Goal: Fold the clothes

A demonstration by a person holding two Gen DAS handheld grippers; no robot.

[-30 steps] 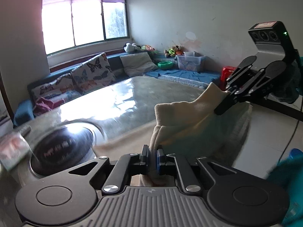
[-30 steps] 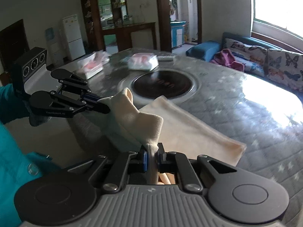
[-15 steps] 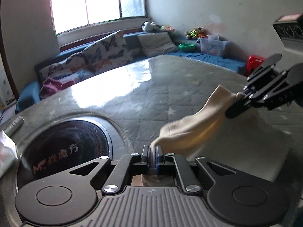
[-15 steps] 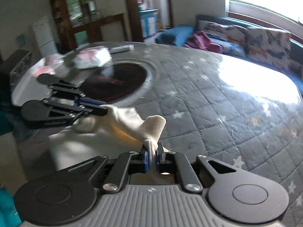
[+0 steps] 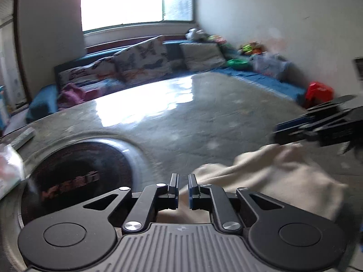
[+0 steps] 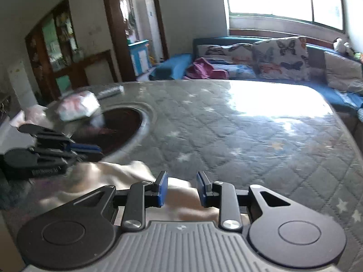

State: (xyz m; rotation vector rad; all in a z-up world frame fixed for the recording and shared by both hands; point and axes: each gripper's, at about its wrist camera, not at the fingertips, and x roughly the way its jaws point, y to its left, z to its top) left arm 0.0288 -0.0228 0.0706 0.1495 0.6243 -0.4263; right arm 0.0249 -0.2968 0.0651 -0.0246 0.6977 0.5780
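Quilted grey tabletop (image 6: 249, 136) w/ recessed round burner (image 5: 74, 176) fwd-left of left hand-held gripper (image 5: 183, 185). Cream garment (image 5: 283, 176) lies flat beneath both units. Left jaws opening, narrow gap, nothing clamped. Right hand-held gripper (image 6: 182, 190) jaws opening, cloth below, pads clear

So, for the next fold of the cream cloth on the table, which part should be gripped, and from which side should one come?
Probably the raised far edge of the cream cloth, approached from the near side. That edge is bunched and stands off the quilted table cover, so fingers can close around it; the rest lies flat. The left gripper and right gripper are both opening, gripping nothing.
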